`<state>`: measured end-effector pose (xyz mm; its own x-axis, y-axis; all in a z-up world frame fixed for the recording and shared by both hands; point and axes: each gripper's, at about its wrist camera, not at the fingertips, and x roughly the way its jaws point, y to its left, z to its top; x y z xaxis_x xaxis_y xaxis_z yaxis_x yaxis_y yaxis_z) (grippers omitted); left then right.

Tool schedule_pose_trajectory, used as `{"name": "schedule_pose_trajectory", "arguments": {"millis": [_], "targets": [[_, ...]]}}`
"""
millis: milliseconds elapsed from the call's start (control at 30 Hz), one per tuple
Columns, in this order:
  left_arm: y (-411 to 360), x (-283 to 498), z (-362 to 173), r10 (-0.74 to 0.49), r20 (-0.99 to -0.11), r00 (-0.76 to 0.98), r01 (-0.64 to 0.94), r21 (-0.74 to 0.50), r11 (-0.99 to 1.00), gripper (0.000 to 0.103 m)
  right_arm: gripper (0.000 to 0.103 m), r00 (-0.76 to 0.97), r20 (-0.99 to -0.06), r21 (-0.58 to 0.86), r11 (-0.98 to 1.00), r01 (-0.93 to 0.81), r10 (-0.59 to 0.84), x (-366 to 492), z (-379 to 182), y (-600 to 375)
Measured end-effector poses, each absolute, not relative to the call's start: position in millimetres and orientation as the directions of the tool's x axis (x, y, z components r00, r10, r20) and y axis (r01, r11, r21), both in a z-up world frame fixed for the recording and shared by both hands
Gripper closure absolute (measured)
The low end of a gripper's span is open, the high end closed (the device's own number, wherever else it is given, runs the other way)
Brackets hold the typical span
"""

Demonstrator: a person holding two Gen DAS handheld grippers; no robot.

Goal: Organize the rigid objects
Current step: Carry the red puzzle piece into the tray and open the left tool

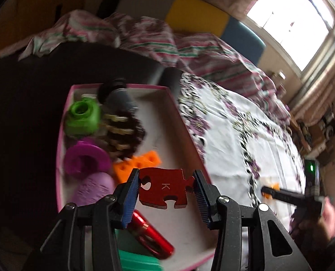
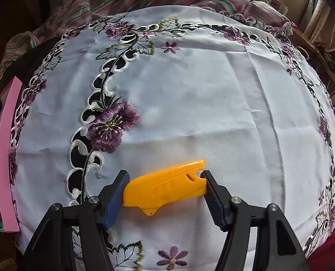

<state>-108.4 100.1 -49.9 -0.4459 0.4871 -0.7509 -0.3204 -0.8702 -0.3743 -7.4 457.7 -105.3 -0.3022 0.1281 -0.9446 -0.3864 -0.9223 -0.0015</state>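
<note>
Left gripper [image 1: 166, 187] squeezing a flat red puzzle piece with a K [image 1: 165, 188] over the pink-edged white box [image 1: 167, 103] of toys, right gripper [image 2: 165, 190] holding a yellow plastic cutter [image 2: 165, 186] against the white flowered tablecloth [image 2: 212, 101], box at the cloth's left edge

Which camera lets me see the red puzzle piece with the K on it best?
The left wrist view. There the red puzzle piece sits sharp and near, clamped between the fingers of the left hand-held gripper above the pink-rimmed box, with its white K readable. The right wrist view does not show it at all; only the box's pink edge appears at its left side.
</note>
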Motion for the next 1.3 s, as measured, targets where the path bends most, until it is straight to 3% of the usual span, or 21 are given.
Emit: {"name": "schedule_pose_trajectory", "arguments": {"millis": [433,767,1300], "targets": [[128,-123,-51,0.554,-0.744,-0.374,-0.438,-0.385,-0.813,0.056,0.037,-0.305,-0.945,0.004,-0.926,-0.378,0.12,-12,-108,460],[144,-117,-83,0.481,-0.813,-0.33,-0.474,-0.298,-0.829,0.055,0.037,-0.306,-0.945,0.004,-0.927,-0.375,0.119,-13,-108,458],[133,-100,-74,0.405,-0.808,-0.428,-0.432,-0.21,-0.877,0.051,0.037,-0.304,-0.944,-0.006,-0.93,-0.368,0.127,-14,-107,453]]}}
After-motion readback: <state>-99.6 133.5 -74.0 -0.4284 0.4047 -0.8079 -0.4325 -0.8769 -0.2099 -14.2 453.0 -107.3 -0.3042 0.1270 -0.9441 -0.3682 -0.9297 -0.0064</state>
